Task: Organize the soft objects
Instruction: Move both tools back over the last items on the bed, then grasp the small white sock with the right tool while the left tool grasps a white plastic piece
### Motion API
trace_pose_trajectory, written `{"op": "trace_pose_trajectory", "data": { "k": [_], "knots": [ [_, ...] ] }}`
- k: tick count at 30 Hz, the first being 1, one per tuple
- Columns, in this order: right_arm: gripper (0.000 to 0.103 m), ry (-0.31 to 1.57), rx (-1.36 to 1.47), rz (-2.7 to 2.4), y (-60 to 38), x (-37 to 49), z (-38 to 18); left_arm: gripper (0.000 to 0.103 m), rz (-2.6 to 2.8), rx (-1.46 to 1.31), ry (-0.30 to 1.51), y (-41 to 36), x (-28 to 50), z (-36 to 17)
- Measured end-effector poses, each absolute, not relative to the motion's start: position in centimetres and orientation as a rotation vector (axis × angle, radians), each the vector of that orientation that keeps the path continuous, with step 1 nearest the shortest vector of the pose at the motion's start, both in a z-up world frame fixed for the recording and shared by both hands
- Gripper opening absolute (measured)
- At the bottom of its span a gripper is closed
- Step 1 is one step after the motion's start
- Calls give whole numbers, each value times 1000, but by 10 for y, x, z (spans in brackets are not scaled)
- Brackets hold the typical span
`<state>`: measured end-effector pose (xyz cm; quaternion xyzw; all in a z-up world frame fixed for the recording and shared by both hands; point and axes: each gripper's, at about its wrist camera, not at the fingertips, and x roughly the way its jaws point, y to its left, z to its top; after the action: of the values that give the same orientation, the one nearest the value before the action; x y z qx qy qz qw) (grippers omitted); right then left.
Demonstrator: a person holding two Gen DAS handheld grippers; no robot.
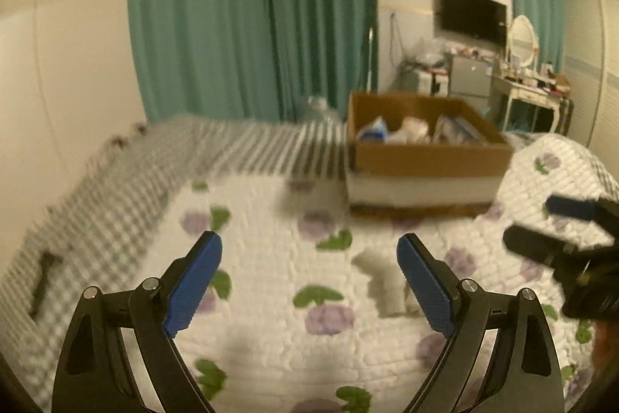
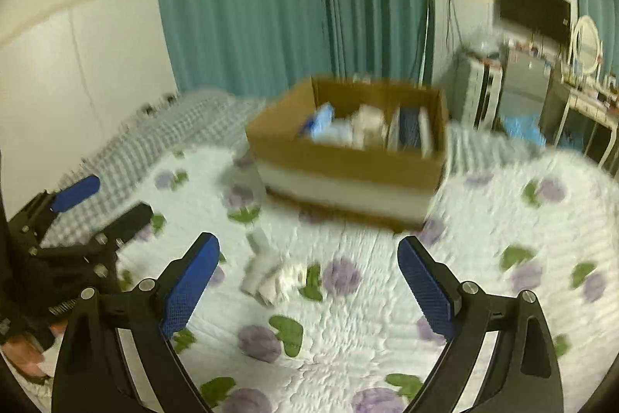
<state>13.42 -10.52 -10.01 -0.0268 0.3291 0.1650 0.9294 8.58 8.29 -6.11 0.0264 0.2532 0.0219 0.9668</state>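
Two hand-held grippers hover over a bed with a white quilt printed with purple flowers and green leaves. The left gripper (image 1: 309,281) has its blue-padded jaws spread wide and holds nothing; the right gripper (image 2: 309,281) is likewise wide open and empty. Between and just ahead of them, out on the open middle of the quilt (image 2: 348,335), lies a small crumpled white cloth (image 2: 271,273), perhaps socks or a rag; motion blur hides what it is exactly. It sits near the left gripper's right jaw in the left wrist view, untouched by either tool. Farther on, toward the far edge of the bed, stands an open cardboard box (image 2: 348,161) already holding several soft items, white and blue, packed together. Judging from this, most of the sorting looks done: the box is partly filled, and the white cloth appears to be the one loose piece left to pick up and put in. Green curtains (image 1: 251,14) hang behind the bed.
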Motion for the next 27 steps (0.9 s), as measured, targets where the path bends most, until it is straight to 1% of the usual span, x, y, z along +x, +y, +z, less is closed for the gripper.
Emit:
{"op": "trace_pose_trajectory", "data": {
  "k": [3, 5, 7, 9, 10, 12, 14, 15, 16, 17, 18, 21, 23, 27],
  "knots": [
    [94, 748, -70, 346, -96, 151, -139, 93, 52, 17, 567, 92, 98, -91],
    [90, 798, -95, 345, -90, 162, -162, 93, 57, 23, 591, 95, 105, -106],
    [78, 831, -110, 348, -84, 169, -176, 93, 39, 41, 609, 95, 110, -120],
    [77, 864, -129, 358, -76, 176, -187, 92, 45, 62, 628, 93, 116, -135],
    [72, 868, -136, 359, -74, 177, -190, 92, 41, 69, 644, 92, 118, -142],
    [66, 889, -158, 372, -67, 181, -199, 92, 41, 74, 671, 91, 123, -151],
    [65, 904, -163, 379, -63, 185, -205, 92, 53, 81, 679, 93, 125, -157],
    [63, 909, -162, 382, -62, 187, -206, 92, 53, 81, 683, 94, 125, -159],
    [57, 914, -157, 389, -61, 188, -208, 92, 43, 74, 688, 96, 126, -160],
    [54, 921, -149, 407, -60, 190, -210, 92, 28, 62, 697, 98, 127, -160],
    [46, 926, -144, 422, -58, 190, -211, 92, 19, 47, 705, 100, 127, -160],
    [37, 908, -136, 437, -56, 190, -210, 92, 5, 39, 709, 100, 126, -159],
    [34, 895, -100, 437, -60, 189, -208, 92, -5, 50, 712, 96, 124, -159],
    [34, 848, -54, 412, -77, 181, -191, 92, -42, 64, 721, 85, 121, -157]
  ]
}}
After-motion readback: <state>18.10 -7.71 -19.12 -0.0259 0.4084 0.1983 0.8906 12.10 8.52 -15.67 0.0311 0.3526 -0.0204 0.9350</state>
